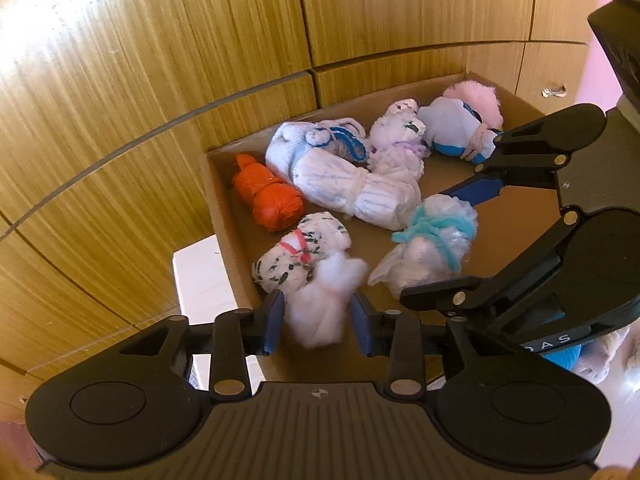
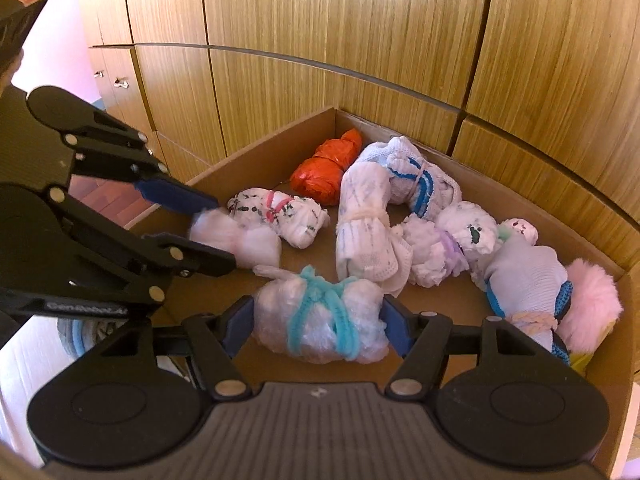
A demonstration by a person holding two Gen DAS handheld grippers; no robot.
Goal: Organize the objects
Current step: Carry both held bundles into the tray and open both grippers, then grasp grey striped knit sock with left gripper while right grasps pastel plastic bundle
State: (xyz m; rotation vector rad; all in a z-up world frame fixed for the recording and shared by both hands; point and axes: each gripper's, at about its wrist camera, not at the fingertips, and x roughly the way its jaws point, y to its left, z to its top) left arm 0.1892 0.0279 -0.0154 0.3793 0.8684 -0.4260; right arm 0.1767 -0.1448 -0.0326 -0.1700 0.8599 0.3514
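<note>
Wooden cabinet doors (image 2: 360, 40) back a cardboard box (image 2: 256, 148) that holds tied bundles. Inside its near-left corner, the left gripper (image 1: 318, 318) has its jaws closed on a pale pink fluffy bundle (image 1: 324, 300), just beside the speckled bundle with the red tie (image 1: 300, 254). Toward the box's near wall, the right gripper (image 2: 318, 328) clasps the plastic-wrapped bundle with the teal tie (image 2: 320, 320), its long axis running across the jaws, so each hand already has its own bundle.

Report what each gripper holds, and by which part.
Left gripper: pink fluffy bundle, pinched across its sides. Right gripper: plastic bundle tied in teal, fingers at its two ends.
</note>
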